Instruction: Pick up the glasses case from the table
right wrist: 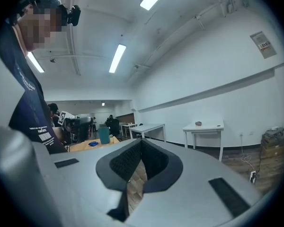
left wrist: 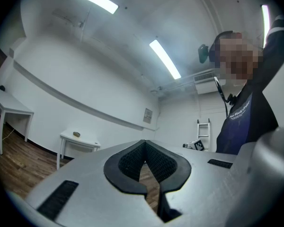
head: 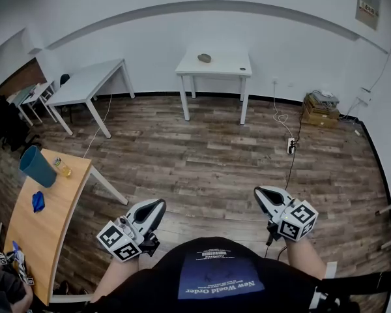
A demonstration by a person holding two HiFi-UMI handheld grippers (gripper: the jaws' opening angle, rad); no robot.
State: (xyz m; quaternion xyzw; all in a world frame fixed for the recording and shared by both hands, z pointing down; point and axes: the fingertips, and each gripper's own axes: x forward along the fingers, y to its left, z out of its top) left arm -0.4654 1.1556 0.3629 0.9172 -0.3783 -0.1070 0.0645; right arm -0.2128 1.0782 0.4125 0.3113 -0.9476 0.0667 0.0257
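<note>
The glasses case [head: 204, 58] is a small grey-brown oval lying on a white table [head: 225, 66] by the far wall, well across the wooden floor from me. It shows small in the left gripper view [left wrist: 76, 134] and in the right gripper view [right wrist: 198, 123]. I hold both grippers close to my body and pointing forward. My left gripper [head: 158, 205] is shut with nothing in it, its dark pads meeting at the tip [left wrist: 144, 143]. My right gripper [head: 260, 193] is also shut and empty [right wrist: 141, 142].
A second white table [head: 85, 83] stands at the back left. A wooden table [head: 49, 220] at my left carries a teal bin [head: 38, 166], a bottle [head: 62, 167] and a blue item [head: 38, 201]. A cardboard box [head: 319, 109] and a power strip [head: 290, 146] lie at the right wall.
</note>
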